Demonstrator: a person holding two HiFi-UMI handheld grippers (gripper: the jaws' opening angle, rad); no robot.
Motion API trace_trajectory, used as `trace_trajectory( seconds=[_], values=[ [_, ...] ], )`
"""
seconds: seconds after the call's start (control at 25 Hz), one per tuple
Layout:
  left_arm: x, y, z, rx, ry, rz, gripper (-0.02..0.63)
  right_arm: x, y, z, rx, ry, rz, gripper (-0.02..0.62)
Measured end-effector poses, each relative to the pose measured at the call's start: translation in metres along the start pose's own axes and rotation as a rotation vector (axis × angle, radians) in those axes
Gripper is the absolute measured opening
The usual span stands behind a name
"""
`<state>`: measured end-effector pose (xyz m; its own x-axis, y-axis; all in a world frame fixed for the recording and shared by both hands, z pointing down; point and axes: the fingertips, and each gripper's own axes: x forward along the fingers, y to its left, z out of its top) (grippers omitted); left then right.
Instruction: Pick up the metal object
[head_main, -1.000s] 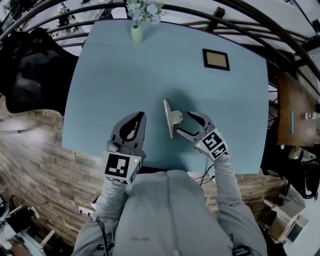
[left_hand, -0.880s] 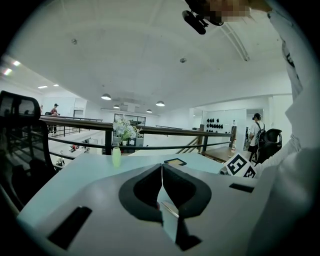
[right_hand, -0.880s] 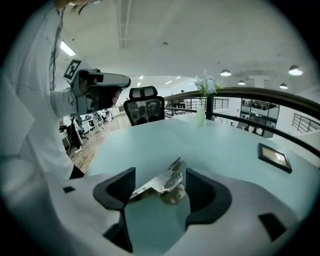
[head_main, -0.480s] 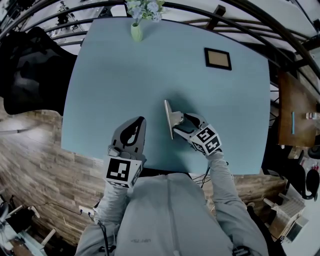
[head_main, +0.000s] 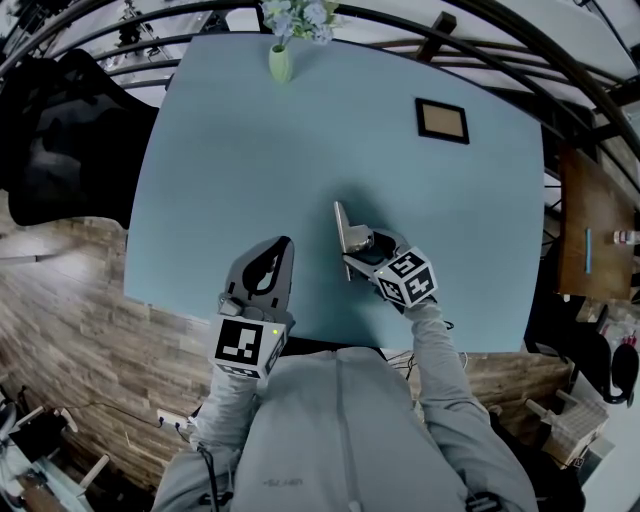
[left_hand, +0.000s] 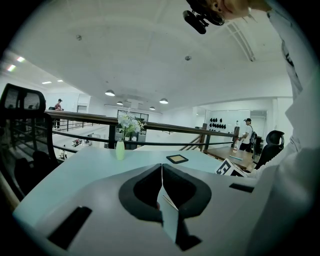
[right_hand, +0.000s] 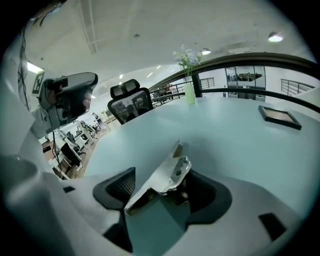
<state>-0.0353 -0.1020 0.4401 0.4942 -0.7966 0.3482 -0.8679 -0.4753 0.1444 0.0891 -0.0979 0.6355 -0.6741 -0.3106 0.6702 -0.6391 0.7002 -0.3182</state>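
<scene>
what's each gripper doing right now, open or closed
left gripper: closed, jaws together, nothing between them.
right gripper: closed on the metal object, which stands between its jaws.

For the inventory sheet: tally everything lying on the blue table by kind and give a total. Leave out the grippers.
vase with flowers: 1
picture frame: 1
metal clip: 1
Total: 3
</scene>
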Motion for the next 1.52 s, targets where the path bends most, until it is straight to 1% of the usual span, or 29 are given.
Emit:
trace_trajectory(
  seconds=[0.28,0.48,0.56,0.68,0.84,1.0,1.52],
  values=[
    [0.001,0.004,0.002,-0.003,-0.006,0.005,0.029,0.007,0.003,0.0,0.013,-0.007,-0.011,0.299],
    [0.001,0.004,0.003,-0.001,-0.004,0.002,0.029,0.005,-0.002,0.001,0.04,-0.017,-0.047,0.296],
    [0.001,0.005,0.002,-0.001,-0.003,0.001,0.029,0.006,-0.005,0.001,0.06,-0.021,-0.068,0.273],
    [0.0,0.004,0.0,-0.003,-0.002,0.001,0.029,0.005,-0.011,-0.002,0.086,-0.02,-0.108,0.19],
    [0.001,0.003,0.001,-0.002,-0.002,-0.002,0.029,0.004,-0.011,-0.001,0.13,-0.048,-0.109,0.168],
    [-0.001,0.005,0.001,-0.001,-0.003,-0.001,0.029,0.003,-0.004,0.006,0.16,-0.092,-0.091,0.117],
    [-0.005,0.008,0.006,0.002,-0.015,0.006,0.029,-0.004,0.008,0.016,0.139,-0.146,-0.081,0.103]
  ],
)
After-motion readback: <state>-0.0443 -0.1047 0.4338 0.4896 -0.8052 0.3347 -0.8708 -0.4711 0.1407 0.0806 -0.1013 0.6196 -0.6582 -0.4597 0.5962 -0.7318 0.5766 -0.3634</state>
